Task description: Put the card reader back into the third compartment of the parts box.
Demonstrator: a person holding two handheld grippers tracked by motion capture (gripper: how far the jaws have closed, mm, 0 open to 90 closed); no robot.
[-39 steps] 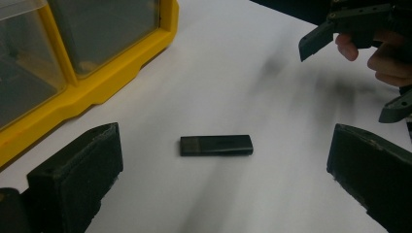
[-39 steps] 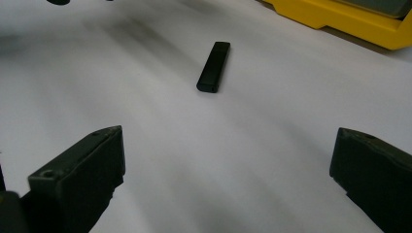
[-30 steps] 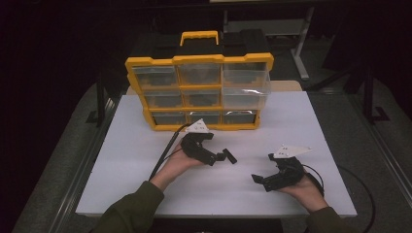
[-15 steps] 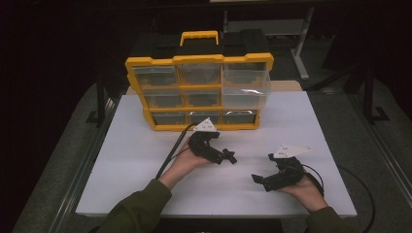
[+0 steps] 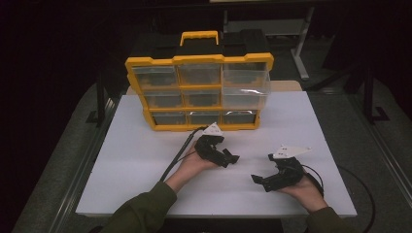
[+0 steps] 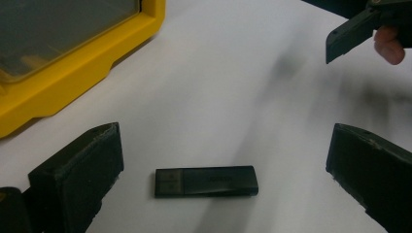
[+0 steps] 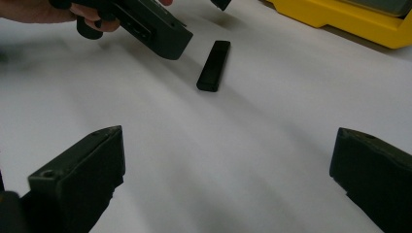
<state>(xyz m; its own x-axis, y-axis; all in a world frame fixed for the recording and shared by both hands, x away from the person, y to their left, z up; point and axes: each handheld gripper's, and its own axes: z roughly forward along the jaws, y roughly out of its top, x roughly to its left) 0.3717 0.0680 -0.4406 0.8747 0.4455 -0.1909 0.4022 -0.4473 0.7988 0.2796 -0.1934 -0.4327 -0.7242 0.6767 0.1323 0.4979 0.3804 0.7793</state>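
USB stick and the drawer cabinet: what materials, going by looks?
USB stick: likely plastic, dark semi-gloss shell, translucent smoky cap end. Drawer cabinet: probably moulded plastic, yellow opaque frame with rounded edges, with clear drawer fronts that show the insides. Neither looks metallic.

A white table top [image 5: 145,160] is set on a darker frame, over a grey floor [image 5: 53,165] that is seen on both sides. The room behind is left almost wholly dark (little can be made out there). A pale metal stand [image 5: 301,48] with a crossbar is seen at the far right, and black legs [image 5: 99,102] are placed beside the table's left edge. The table is lit from above.
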